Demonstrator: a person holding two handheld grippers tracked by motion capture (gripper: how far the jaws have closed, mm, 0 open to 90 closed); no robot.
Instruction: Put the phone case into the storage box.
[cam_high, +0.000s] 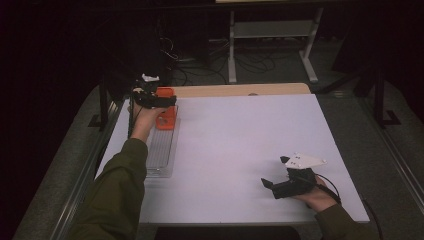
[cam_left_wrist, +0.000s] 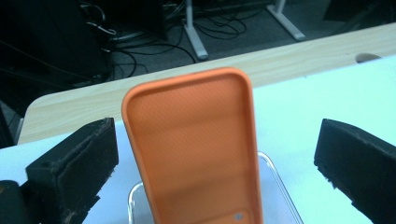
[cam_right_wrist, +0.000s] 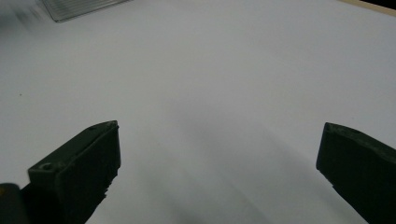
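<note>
An orange phone case (cam_high: 166, 119) stands upright at the far end of a clear ribbed tray (cam_high: 161, 155) on the table's left side. In the left gripper view the orange case (cam_left_wrist: 196, 144) rises between the two black jaws, with a gap on each side, and the tray's rim (cam_left_wrist: 280, 184) curves under it. My left gripper (cam_high: 156, 100) (cam_left_wrist: 218, 128) is open around the case without touching it. My right gripper (cam_high: 274, 171) (cam_right_wrist: 219, 130) is open at the near right over the bare white table, with nothing between its jaws.
The white table top (cam_high: 240, 135) has a wooden strip (cam_high: 240, 90) along its far edge. Beyond it are a white desk frame (cam_high: 270, 35) and cables on a dark floor. A corner of the tray (cam_right_wrist: 79, 9) shows far off in the right gripper view.
</note>
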